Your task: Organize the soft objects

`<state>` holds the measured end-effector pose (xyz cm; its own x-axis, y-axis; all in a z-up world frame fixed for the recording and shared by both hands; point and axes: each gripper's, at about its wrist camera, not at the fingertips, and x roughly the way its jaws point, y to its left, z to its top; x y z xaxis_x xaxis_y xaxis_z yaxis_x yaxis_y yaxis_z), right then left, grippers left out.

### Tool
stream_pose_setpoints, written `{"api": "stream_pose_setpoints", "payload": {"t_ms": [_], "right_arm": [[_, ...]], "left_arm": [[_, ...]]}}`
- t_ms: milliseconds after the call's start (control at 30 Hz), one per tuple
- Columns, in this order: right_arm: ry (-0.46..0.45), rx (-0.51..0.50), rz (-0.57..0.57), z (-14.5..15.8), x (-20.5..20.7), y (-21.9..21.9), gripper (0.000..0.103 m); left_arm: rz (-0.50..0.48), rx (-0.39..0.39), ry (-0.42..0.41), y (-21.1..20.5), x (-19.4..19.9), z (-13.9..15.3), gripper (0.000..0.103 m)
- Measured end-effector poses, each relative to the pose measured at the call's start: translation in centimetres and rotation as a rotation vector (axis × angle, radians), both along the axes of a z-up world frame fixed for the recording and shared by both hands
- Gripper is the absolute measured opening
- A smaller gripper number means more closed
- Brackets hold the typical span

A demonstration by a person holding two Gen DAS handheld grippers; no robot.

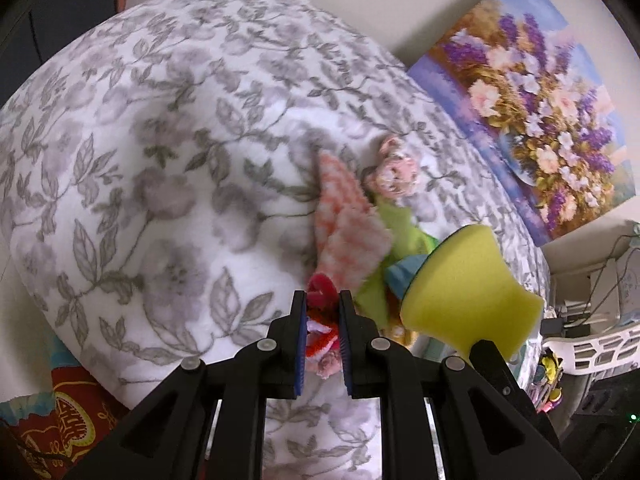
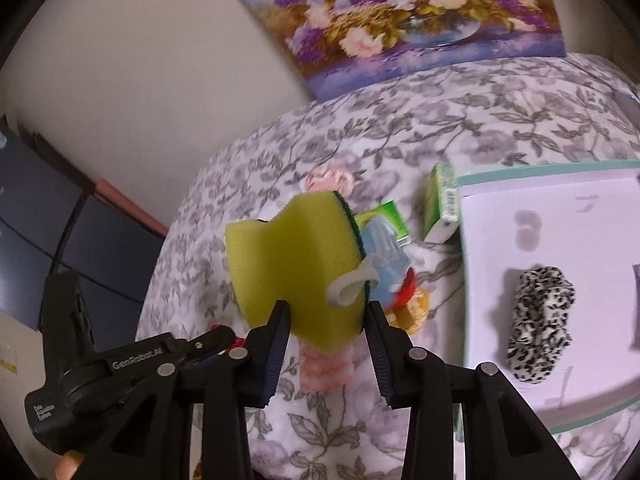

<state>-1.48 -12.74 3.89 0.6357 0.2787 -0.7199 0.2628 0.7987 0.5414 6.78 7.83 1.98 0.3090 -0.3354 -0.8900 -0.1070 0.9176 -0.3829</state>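
My left gripper (image 1: 323, 300) is shut on a red, white and pink fuzzy knitted piece (image 1: 322, 334), held over the floral blanket (image 1: 160, 160). My right gripper (image 2: 326, 314) is shut on a yellow sponge with a green scouring side (image 2: 292, 264); the sponge also shows in the left wrist view (image 1: 464, 284). A pile of soft things lies on the blanket: a pink-and-white checked cloth (image 1: 348, 232), a pink knitted flower (image 1: 394, 172), a green cloth (image 1: 396, 224), a light blue glove-like item (image 2: 384, 256). A leopard-print scrunchie (image 2: 540, 320) lies on a white tray (image 2: 540, 216).
A flower painting (image 2: 420, 12) leans on the wall behind the bed. A green carton (image 2: 442, 204) stands by the tray's edge. A white plastic basket (image 1: 592, 352) and clutter sit at the right. A red patterned cushion (image 1: 68, 420) is at the lower left.
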Motion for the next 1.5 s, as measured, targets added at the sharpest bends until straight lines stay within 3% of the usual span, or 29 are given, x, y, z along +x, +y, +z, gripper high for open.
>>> {"api": "stream_pose_setpoints", "payload": {"t_ms": [433,600,800,1000,1500], "right_arm": [[-0.088,0.109,-0.064,1.7,-1.9,-3.7,0.041],[-0.051,0.121,-0.042,0.7,-1.5,-3.3,0.041],[-0.078,0.138,-0.025,1.2,-1.6,-2.9,0.041],[-0.071,0.189,-0.003,0.7,-1.3,-1.8,0.041],[0.086,0.131,0.064,-2.3,0.1,1.6,0.041]], "left_arm": [[-0.059,0.032,-0.051,-4.4,0.2,3.0,0.015],[-0.056,0.048,-0.046,-5.0,0.0,1.9,0.015],[-0.024,0.04,0.014,-3.9,-0.1,-0.4,0.015],[0.027,0.052,0.002,-1.9,-0.3,-0.4,0.015],[0.121,0.048,0.044,1.5,0.3,-1.6,0.015]]}}
